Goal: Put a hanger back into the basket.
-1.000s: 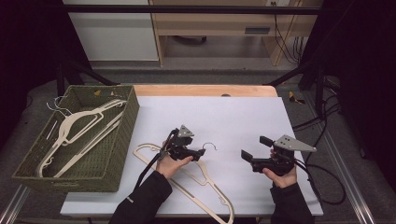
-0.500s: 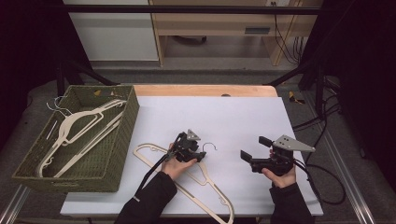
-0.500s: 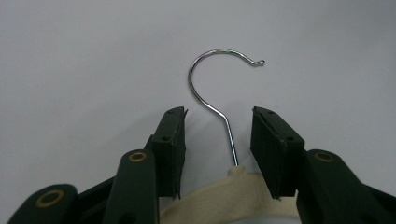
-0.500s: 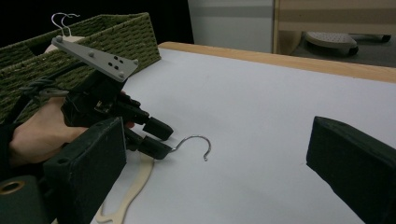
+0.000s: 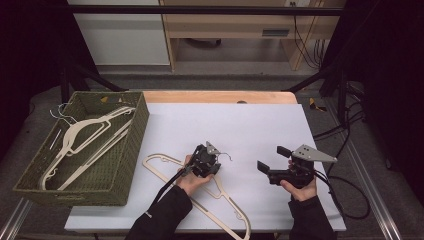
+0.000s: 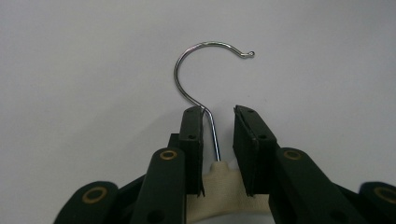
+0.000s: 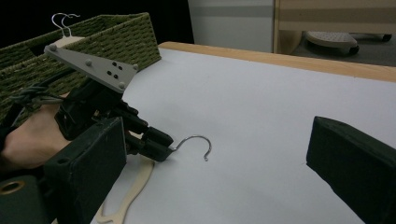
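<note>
A cream plastic hanger [image 5: 161,168] lies flat on the white table, its metal hook [image 5: 226,155] pointing right. My left gripper [image 5: 215,161] is down at the hanger's neck. In the left gripper view the hook's stem [image 6: 214,135] stands between the jaws of this gripper [image 6: 219,116], leaning on the left pad [image 6: 192,135] with a gap to the right pad; the jaws have just been closing. The cream neck [image 6: 219,184] shows low between them. My right gripper [image 5: 272,158] hovers to the right, wide open with nothing between its jaws, facing the hook [image 7: 196,140].
A green wicker basket [image 5: 125,150] stands at the table's left and holds several cream hangers [image 5: 85,135]. A wooden strip [image 5: 220,96] runs along the far table edge. Cables hang off the right side [image 5: 345,200].
My left gripper has shifted slightly right and down onto the hanger's neck, and its jaws have narrowed around the hook's stem. The right gripper has stayed where it was.
</note>
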Available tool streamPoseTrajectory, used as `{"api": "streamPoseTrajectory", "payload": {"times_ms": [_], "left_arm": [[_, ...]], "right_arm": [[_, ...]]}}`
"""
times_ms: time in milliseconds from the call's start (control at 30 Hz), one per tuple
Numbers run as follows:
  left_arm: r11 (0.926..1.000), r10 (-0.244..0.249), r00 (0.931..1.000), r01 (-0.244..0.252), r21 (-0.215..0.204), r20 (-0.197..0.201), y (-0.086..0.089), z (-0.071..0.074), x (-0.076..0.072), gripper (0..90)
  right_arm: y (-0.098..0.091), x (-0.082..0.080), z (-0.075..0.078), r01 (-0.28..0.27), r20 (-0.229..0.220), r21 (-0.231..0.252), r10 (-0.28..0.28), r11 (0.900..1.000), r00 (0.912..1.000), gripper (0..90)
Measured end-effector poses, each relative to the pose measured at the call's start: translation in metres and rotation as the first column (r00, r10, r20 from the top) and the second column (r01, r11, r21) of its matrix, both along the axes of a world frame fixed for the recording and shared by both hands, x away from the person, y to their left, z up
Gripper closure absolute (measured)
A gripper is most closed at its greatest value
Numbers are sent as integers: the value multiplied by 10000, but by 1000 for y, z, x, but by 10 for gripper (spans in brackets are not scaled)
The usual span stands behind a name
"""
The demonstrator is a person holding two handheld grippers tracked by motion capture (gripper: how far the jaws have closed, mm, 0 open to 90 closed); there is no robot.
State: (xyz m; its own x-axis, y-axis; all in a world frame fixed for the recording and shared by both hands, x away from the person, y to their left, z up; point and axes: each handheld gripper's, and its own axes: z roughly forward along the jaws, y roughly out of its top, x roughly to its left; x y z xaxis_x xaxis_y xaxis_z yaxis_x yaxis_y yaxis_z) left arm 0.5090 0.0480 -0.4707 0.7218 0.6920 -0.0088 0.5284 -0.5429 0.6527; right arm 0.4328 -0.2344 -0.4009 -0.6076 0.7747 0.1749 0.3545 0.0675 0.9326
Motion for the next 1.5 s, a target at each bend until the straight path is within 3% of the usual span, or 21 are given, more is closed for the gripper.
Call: {"api": "streamPoseTrajectory", "payload": {"times_ms": [200, 500, 867, 1000, 1200, 1500], "left_arm": [[9992, 159, 9999, -158, 356, 0, -5, 2, -1, 760], [9982, 469, 9983, -456, 384, -344, -5, 4, 1, 883], [9981, 580, 9972, -570, 216, -478, -3, 4, 2, 886], [9985, 516, 9981, -509, 199, -334, -2, 5, 0, 887], [9979, 596, 9982, -595, -275, 30, 3, 12, -4, 887], [9973, 562, 9975, -540, -500, 439, 11, 23, -12, 887]], "right_arm": [[0, 0, 0, -41, -73, 5, 41, 10000, 10000, 51], [3, 2, -3, -109, -107, -9, 109, 9999, 9999, 53], [8, 2, -6, -358, -323, 70, 360, 9993, 9988, 61], [12, 3, -9, -455, -408, 14, 456, 9990, 9981, 65], [18, 5, -13, -697, -634, 95, 701, 9975, 9955, 79], [41, 8, -26, -1402, -1105, -112, 1382, 9901, 9842, 97]]}}
